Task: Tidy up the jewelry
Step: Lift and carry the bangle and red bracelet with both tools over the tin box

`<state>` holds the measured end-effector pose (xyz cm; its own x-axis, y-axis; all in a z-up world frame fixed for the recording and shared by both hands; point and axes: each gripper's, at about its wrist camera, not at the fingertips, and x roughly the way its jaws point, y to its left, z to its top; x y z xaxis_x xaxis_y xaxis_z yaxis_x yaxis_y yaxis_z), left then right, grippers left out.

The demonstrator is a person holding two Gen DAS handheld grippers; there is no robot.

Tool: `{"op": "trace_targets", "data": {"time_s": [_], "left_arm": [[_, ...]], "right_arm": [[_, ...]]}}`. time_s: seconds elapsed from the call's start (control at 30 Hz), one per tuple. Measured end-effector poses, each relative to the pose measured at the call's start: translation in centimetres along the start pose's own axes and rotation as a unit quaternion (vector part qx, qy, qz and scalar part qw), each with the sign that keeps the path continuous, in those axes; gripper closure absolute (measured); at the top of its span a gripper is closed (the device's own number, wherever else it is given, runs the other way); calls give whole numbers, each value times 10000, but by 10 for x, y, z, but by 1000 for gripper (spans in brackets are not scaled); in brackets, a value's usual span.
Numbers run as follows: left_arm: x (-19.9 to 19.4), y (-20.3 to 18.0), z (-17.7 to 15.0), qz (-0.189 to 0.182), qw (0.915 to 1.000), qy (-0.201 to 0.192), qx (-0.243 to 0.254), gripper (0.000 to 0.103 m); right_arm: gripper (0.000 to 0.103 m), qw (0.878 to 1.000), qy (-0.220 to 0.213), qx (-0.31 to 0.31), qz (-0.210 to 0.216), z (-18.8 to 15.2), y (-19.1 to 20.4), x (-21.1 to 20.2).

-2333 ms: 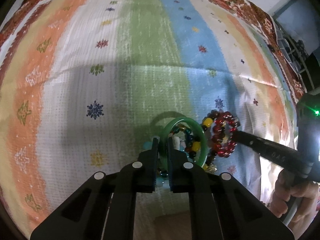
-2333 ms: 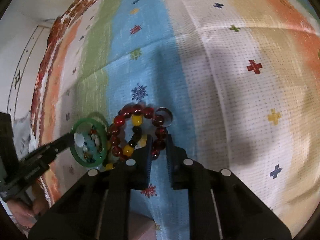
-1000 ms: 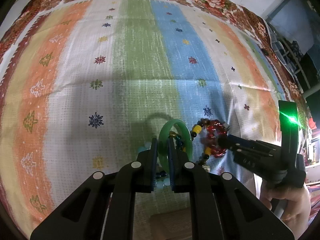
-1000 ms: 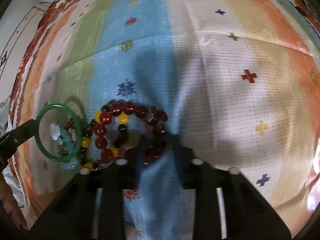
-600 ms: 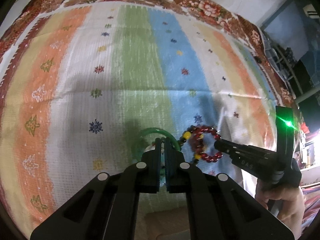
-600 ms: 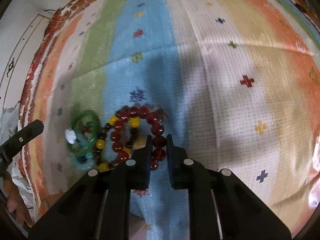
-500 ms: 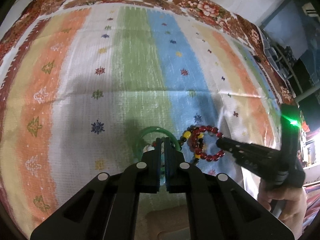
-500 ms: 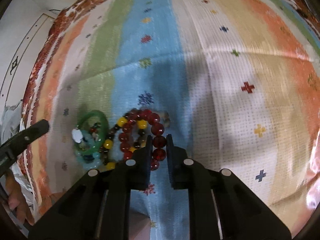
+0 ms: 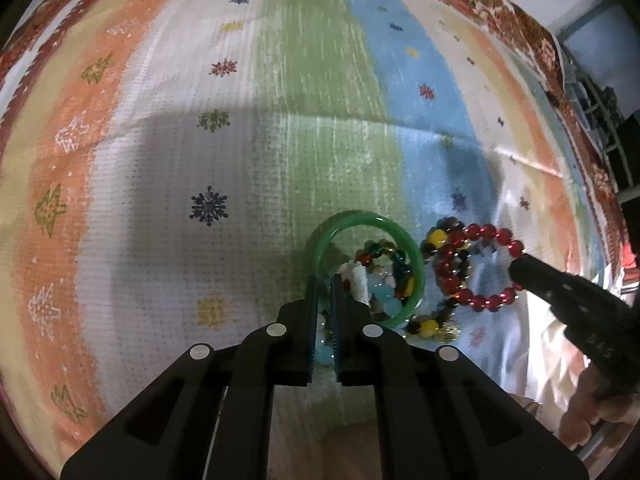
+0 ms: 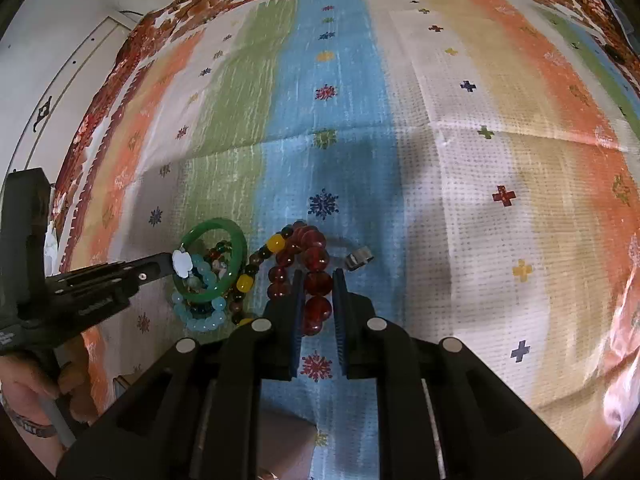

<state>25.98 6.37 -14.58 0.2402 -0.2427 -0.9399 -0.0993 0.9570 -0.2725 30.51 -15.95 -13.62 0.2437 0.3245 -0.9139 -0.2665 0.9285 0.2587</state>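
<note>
My left gripper (image 9: 325, 280) grips the near rim of a green bangle (image 9: 360, 218), its jaws opening slightly. Multicoloured beads, light-blue beads (image 9: 384, 292) and a white clover charm (image 10: 182, 260) lie inside the bangle. In the right wrist view the left gripper (image 10: 170, 261) meets the green bangle (image 10: 240, 248) at its left rim. My right gripper (image 10: 316, 274) is shut on a red bead bracelet (image 10: 318, 258), with big red beads between its fingers. The left wrist view shows the right gripper (image 9: 516, 268) holding the red bracelet (image 9: 476, 300) as a loop. A dark bracelet with yellow beads (image 10: 276, 243) lies between them.
Everything rests on a striped cloth (image 10: 460, 160) of orange, green, blue and white bands. A small silver ring (image 10: 359, 258) lies just right of the red beads. A hand (image 9: 588, 412) holds the right gripper's handle. The cloth's flowered border (image 9: 540, 40) and dark furniture are at the far right.
My left gripper has sunk closer to the cloth with the bangle, which now shows as a fuller ring. My right gripper has lifted a little, still holding the red bracelet.
</note>
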Motion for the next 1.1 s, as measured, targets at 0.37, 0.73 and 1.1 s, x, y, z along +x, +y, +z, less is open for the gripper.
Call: {"op": "trace_targets", "data": {"time_s": [0.37, 0.73, 1.1], "left_arm": [[7, -1, -4, 95, 9999, -35, 111, 95], [-32, -12, -1, -427, 9985, -340, 97, 96], [-68, -17, -18, -538, 9958, -741, 75, 95]], "right_arm": [[88, 10000, 55, -11, -66, 0, -1, 8], [88, 9994, -233, -251, 36, 1, 11, -17], [88, 9965, -588, -601, -18, -9, 28, -48]]}}
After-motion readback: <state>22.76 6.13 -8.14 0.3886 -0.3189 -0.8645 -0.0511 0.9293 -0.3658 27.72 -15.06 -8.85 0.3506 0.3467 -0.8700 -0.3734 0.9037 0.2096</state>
